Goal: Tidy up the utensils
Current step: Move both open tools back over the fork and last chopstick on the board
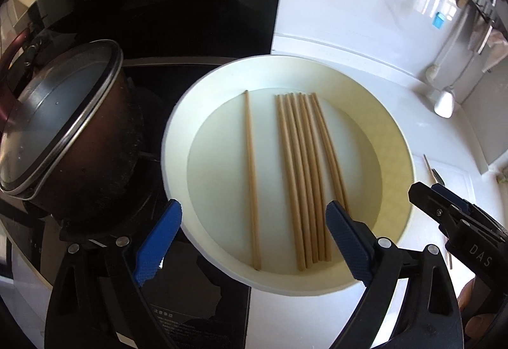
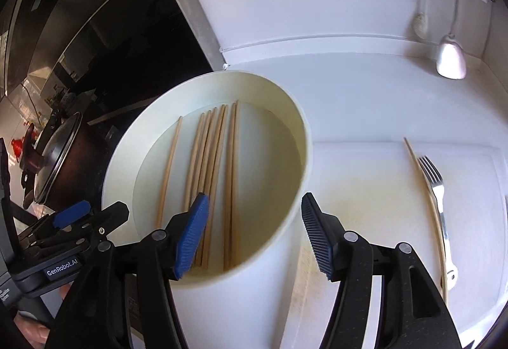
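Both your left gripper and right gripper were spread, empty. The thin wooden chopstick at frame right looked light, stiff, slippery; pinch mid-shaft.

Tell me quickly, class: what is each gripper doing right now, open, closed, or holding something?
Left gripper: open, holding nothing, above the white bowl of chopsticks.
Right gripper: open, holding nothing, over the bowl's rim.

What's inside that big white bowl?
The white bowl holds only wooden chopsticks: one lying apart at left, the rest bundled side by side. The gripper fingers cover their near ends.
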`<action>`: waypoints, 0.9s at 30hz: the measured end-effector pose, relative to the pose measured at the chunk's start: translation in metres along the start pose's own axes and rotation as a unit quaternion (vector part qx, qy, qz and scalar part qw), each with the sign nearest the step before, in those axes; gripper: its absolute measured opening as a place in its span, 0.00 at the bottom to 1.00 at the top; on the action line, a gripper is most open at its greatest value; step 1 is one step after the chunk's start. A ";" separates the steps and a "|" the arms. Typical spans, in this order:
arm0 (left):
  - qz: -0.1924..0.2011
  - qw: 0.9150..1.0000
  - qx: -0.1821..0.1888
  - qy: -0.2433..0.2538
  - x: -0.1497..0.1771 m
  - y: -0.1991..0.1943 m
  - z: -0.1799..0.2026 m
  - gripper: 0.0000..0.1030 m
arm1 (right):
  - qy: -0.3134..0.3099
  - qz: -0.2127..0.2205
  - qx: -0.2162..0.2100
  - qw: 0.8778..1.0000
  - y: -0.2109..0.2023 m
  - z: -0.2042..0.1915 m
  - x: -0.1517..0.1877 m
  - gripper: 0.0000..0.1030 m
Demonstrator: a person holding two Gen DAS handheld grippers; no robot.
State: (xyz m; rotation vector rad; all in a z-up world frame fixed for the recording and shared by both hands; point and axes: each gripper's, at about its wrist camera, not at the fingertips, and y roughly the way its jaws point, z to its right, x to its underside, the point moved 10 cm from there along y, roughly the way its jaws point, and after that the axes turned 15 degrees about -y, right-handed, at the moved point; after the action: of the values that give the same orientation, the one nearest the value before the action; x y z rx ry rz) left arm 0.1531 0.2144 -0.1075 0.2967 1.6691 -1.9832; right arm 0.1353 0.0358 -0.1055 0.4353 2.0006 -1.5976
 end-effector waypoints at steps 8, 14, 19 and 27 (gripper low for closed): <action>-0.008 0.999 0.036 0.036 0.018 -0.004 0.045 0.88 | 0.052 0.012 0.058 0.997 -0.044 0.049 0.045 0.61; 0.004 0.995 0.067 0.074 0.036 -0.017 0.104 0.88 | 0.093 0.029 0.104 0.990 -0.082 0.107 0.081 0.61; -0.002 0.992 0.078 0.096 0.071 -0.020 0.155 0.88 | 0.097 0.029 0.123 0.987 -0.104 0.153 0.111 0.61; -0.001 0.997 0.048 0.052 0.130 -0.022 0.203 0.89 | 0.078 0.032 0.092 0.992 -0.113 0.222 0.150 0.61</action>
State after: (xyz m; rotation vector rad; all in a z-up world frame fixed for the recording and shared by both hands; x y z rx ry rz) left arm 0.0661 -0.0114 -0.1087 0.4403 1.6395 -2.0853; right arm -0.0020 -0.2183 -0.1380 0.7074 1.9358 -1.7628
